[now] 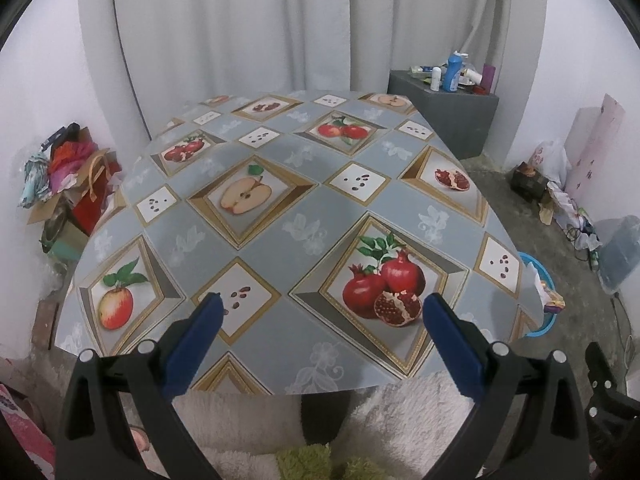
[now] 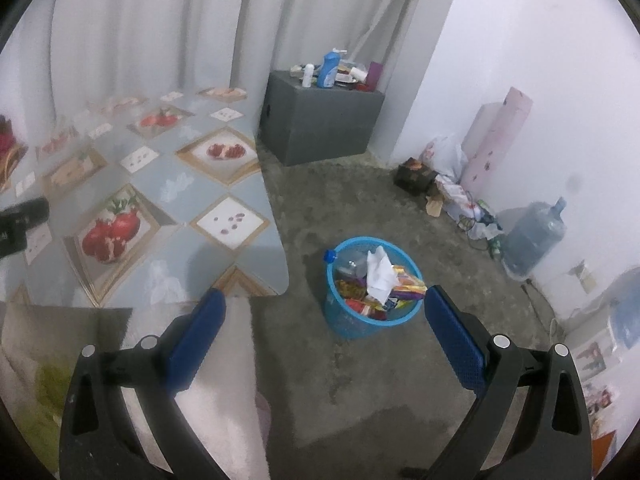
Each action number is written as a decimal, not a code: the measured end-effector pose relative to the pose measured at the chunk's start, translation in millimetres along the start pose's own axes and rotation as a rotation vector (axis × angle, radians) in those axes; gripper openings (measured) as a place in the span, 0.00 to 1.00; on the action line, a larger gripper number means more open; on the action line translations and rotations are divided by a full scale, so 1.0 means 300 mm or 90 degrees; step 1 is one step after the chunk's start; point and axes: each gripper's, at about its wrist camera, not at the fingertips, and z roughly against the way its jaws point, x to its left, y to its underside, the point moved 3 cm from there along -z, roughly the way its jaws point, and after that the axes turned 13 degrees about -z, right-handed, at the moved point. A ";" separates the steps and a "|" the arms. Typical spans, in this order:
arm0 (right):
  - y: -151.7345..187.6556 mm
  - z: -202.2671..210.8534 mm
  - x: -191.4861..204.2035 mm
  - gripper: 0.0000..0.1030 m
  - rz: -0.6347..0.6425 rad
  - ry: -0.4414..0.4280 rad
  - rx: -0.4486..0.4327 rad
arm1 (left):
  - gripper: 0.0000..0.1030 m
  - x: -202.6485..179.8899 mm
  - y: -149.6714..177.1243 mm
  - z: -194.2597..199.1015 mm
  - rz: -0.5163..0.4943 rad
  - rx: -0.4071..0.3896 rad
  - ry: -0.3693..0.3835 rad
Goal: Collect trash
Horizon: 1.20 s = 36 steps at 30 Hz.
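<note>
A blue mesh bin stands on the concrete floor right of the table, filled with wrappers, crumpled white paper and a plastic bottle. My right gripper hovers open above and in front of it, nothing between its blue pads. My left gripper is open over the near edge of the table, which has a fruit-print cloth with no loose items on it. The bin's rim peeks out past the table's right edge in the left wrist view.
A grey cabinet with bottles on top stands at the back by the curtain. A large water jug, bags and boxes line the right wall. A pile of clothes and bags sits left of the table. White fluffy fabric lies below the grippers.
</note>
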 end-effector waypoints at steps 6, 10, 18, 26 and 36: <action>-0.005 -0.003 -0.011 0.92 0.006 0.008 -0.003 | 0.95 -0.004 -0.001 0.000 -0.004 -0.001 -0.004; -0.007 -0.003 -0.029 0.93 -0.007 0.008 -0.001 | 0.95 -0.009 0.001 -0.002 -0.009 0.004 -0.004; -0.009 -0.012 -0.040 0.93 -0.016 0.013 0.004 | 0.95 -0.014 0.001 -0.002 -0.011 0.005 -0.004; -0.015 -0.012 -0.048 0.93 -0.017 0.014 0.003 | 0.95 -0.020 0.002 -0.002 -0.016 0.005 -0.001; -0.014 -0.012 -0.035 0.93 -0.013 0.015 0.005 | 0.95 -0.020 0.000 -0.007 -0.021 0.005 -0.002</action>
